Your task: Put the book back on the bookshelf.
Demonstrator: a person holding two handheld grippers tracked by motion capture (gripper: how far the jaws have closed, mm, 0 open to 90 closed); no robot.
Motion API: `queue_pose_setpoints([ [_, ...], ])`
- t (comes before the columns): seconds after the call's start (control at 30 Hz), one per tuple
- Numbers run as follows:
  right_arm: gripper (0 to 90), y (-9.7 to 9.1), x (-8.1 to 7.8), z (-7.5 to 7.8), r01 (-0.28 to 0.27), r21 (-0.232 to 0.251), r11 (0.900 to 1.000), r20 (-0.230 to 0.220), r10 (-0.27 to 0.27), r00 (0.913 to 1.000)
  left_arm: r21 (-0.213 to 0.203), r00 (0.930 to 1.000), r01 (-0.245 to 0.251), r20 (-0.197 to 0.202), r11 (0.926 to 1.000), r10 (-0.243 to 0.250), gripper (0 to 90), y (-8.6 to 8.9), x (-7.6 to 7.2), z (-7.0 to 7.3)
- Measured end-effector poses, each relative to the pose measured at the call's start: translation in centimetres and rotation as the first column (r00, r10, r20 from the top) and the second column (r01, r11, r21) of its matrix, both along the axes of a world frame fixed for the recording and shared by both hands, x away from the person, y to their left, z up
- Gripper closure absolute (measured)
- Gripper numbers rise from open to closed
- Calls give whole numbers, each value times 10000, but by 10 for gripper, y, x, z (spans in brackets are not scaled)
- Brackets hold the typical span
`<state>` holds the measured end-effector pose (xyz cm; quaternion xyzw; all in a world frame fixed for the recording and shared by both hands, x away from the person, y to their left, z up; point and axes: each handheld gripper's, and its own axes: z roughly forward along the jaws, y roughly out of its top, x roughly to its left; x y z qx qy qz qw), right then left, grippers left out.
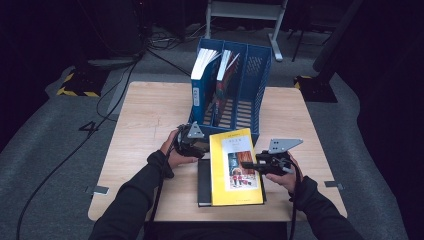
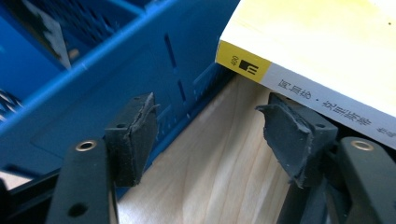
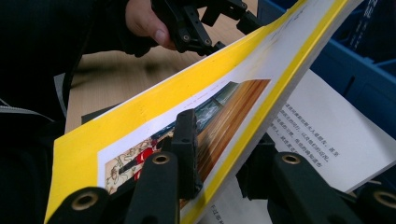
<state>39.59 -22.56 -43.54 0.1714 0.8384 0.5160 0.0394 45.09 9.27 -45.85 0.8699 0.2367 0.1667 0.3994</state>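
Right gripper [image 3: 219, 161] pinches the yellow book's cover [image 3: 154, 121].

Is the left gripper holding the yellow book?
No. The left gripper is open over bare table, with the yellow book beside one jaw.

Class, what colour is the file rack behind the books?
Blue; the rack shows best in the high view.

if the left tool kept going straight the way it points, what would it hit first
Most likely the blue file rack: its low front wall lies just beyond the open left tool, with the yellow book off to one side.
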Motion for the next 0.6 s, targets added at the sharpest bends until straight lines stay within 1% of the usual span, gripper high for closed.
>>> queue_pose_setpoints([
  [0.03, 715, -1, -1, 2, -5, 90, 10000, 101, 4, 9999, -197, 10000, 90, 31, 9998, -89, 378, 0, 0, 3],
  [0.07, 715, -2, -2, 4, 19, 168, 9999, 182, -22, 9998, -296, 9999, 125, 62, 9995, -123, 416, 0, 0, 6],
  [0.1, 715, -2, -3, 6, 26, 210, 9998, 266, -32, 9996, -535, 9998, 139, 129, 9985, -132, 429, 1, -1, 9],
  [0.13, 715, -3, -4, 7, 30, 287, 9996, 353, -40, 9994, -761, 9995, 299, 59, 9967, -295, 456, 2, -1, 12],
  [0.2, 715, -5, -6, 10, -8, 431, 9991, 476, -13, 9989, -1033, 9988, 485, 112, 9935, -476, 531, 2, -2, 17],
  [0.23, 715, -5, -6, 10, -8, 431, 9991, 476, -13, 9989, -1033, 9988, 485, 112, 9935, -476, 557, 2, -2, 17],
  [0.27, 713, -7, -7, 13, -119, 486, 9987, 575, 91, 9983, -1114, 9976, 670, 232, 9915, -649, 594, 2, -4, 22],
  [0.3, 711, -7, -7, 14, -160, 492, 9987, 628, 129, 9979, -1114, 9976, 670, 232, 9915, -649, 617, 2, -4, 22],
  [0.37, 706, -7, -8, 16, -190, 534, 9984, 681, 153, 9976, -1404, 9961, 883, 216, 9861, -861, 643, 3, -6, 28],
  [0.4, 700, -7, -8, 17, -221, 538, 9983, 683, 184, 9975, -1518, 9952, 978, 229, 9836, -954, 673, 4, -6, 31],
  [0.43, 699, -7, -8, 18, -286, 503, 9983, 723, 249, 9971, -1521, 9949, 1001, 282, 9833, -969, 686, 4, -7, 33],
  [0.5, 693, -6, -9, 21, -421, 448, 9981, 879, 381, 9954, -1645, 9938, 1101, 317, 9802, -1063, 706, 3, -8, 37],
  [0.53, 689, -6, -10, 22, -450, 439, 9980, 920, 408, 9949, -1688, 9933, 1144, 350, 9790, -1100, 729, 3, -8, 38],
  [0.6, 685, -6, -10, 25, -470, 421, 9980, 950, 429, 9946, -1771, 9926, 1203, 367, 9768, -1156, 742, 3, -8, 41],
])
